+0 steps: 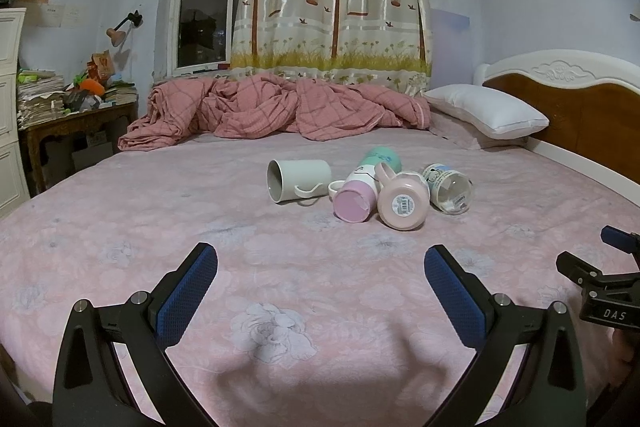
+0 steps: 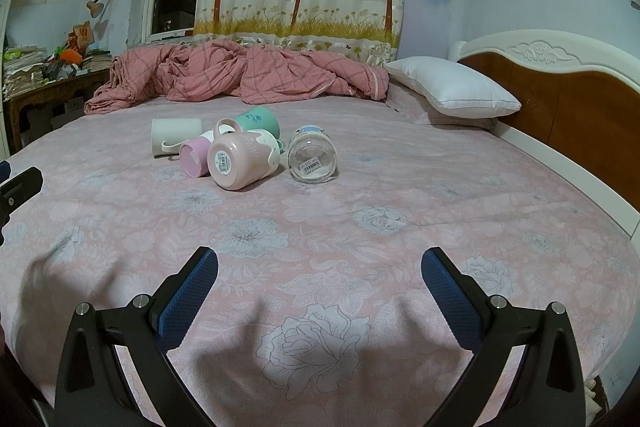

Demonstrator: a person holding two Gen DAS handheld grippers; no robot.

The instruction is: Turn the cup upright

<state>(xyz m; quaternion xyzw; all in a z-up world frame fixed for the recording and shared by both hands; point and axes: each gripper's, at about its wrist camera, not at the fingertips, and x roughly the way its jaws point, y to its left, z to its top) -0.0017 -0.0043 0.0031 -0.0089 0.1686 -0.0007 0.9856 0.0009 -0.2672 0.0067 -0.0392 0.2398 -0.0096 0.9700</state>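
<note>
Several cups lie on their sides in a cluster on the pink bed [image 1: 280, 287]: a white mug [image 1: 298, 179], a lilac-based cup [image 1: 354, 201], a pink mug [image 1: 402, 203], a teal cup [image 1: 380, 159] behind them, and a clear glass cup [image 1: 448, 191] at the right. In the right wrist view they show as the white mug [image 2: 176, 137], lilac cup [image 2: 196, 157], pink mug [image 2: 240, 159], teal cup [image 2: 258, 121] and glass cup [image 2: 312, 157]. My left gripper [image 1: 320, 287] is open and empty, well short of the cups. My right gripper [image 2: 320, 287] is open and empty too.
A crumpled pink quilt [image 1: 272, 111] lies along the far side of the bed. A white pillow [image 1: 488, 111] rests by the wooden headboard [image 1: 580, 107] at right. A cluttered side table [image 1: 76, 115] stands at left. The right gripper shows at the right edge of the left wrist view [image 1: 608, 287].
</note>
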